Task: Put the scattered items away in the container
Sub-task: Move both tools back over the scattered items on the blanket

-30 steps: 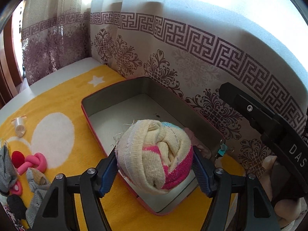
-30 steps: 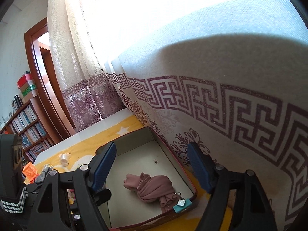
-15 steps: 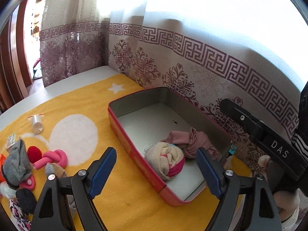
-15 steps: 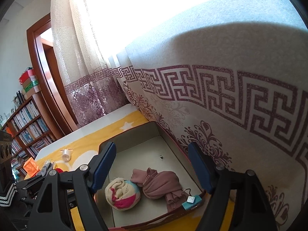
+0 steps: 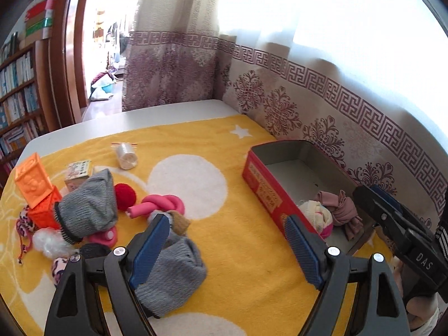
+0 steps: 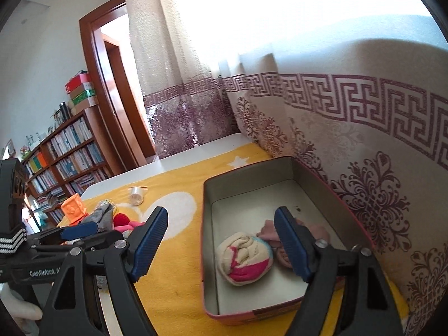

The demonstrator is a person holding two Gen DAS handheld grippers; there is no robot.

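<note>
Left tool [image 5: 228,247] stood wide apart and empty above the grey sock [image 5: 173,277] nearest it. Right tool [image 6: 221,245] was still spreading, nothing between its pads, over the tin's near end. The rolled sock [image 6: 245,257] and mauve cloth [image 5: 340,208] lay inside the red tin [image 5: 261,189]. Remaining clutter sat left on the yellow blanket [image 5: 252,266]. Recommended: descend squarely astride the grey sock, pinching its bulk, not the blanket.

Both handheld black plastic grippers [image 5: 226,249] [image 6: 221,242] carry ribbed blue finger pads [image 5: 149,247], silver screws and white lettering, while a black sleeve cuff with white stripes [image 6: 11,242] covers one wrist.
</note>
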